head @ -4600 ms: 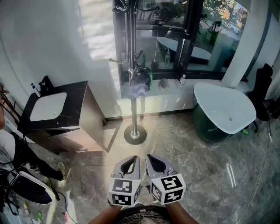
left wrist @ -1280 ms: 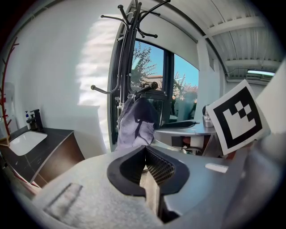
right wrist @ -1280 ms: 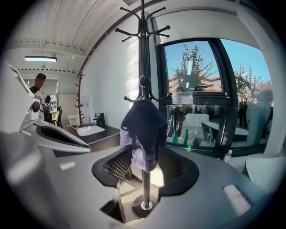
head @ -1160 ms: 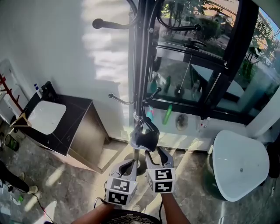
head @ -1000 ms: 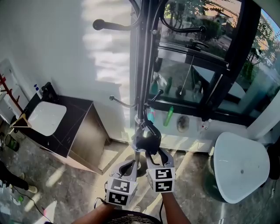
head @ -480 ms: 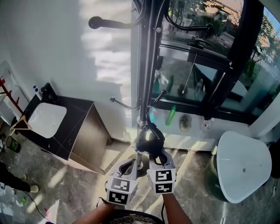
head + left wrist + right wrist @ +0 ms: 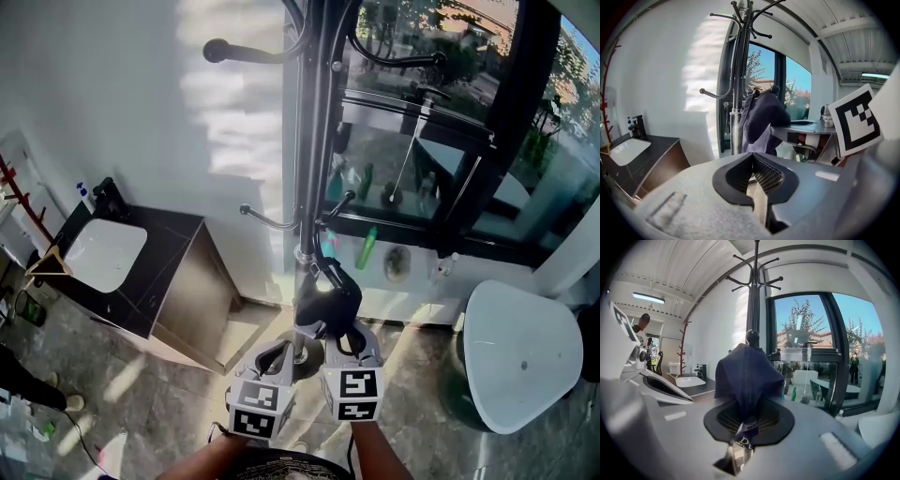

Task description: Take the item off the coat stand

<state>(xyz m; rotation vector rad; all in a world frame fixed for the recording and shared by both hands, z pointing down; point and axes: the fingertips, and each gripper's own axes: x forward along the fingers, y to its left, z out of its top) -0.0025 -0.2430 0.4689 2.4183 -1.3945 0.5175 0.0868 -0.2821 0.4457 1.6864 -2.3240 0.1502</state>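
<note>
The coat stand (image 7: 314, 141) rises in front of a large window (image 7: 441, 122), its black pole going up past the top of the head view. The dark cloth (image 7: 323, 302) hangs on the stand, low on the pole. In the right gripper view the dark cloth (image 7: 747, 373) drapes down from a round-knobbed hook (image 7: 751, 337) of the coat stand (image 7: 753, 296).

The right gripper (image 7: 341, 334) reaches up to the bottom of the cloth. The right gripper view shows the right gripper (image 7: 747, 420) with its jaws closing on the cloth's lower end. A fold of the fabric with a small lettered label is pinched between the pads, and the rest of the fabric stands above the jaws.

The left gripper (image 7: 279, 356) sits just beside the right one, lower and clear of the cloth. In its own view the left gripper (image 7: 753, 158) has its jaws together with nothing between them. The dark cloth (image 7: 761, 117) and the coat stand (image 7: 737, 93) are ahead of it.

To the left of the stand, against the white wall, is a dark cabinet (image 7: 183, 281) with a white basin (image 7: 103, 255) set in its top. To the right is a white tub (image 7: 520, 352). A green bottle (image 7: 363, 247) lies on the window sill behind the pole.
</note>
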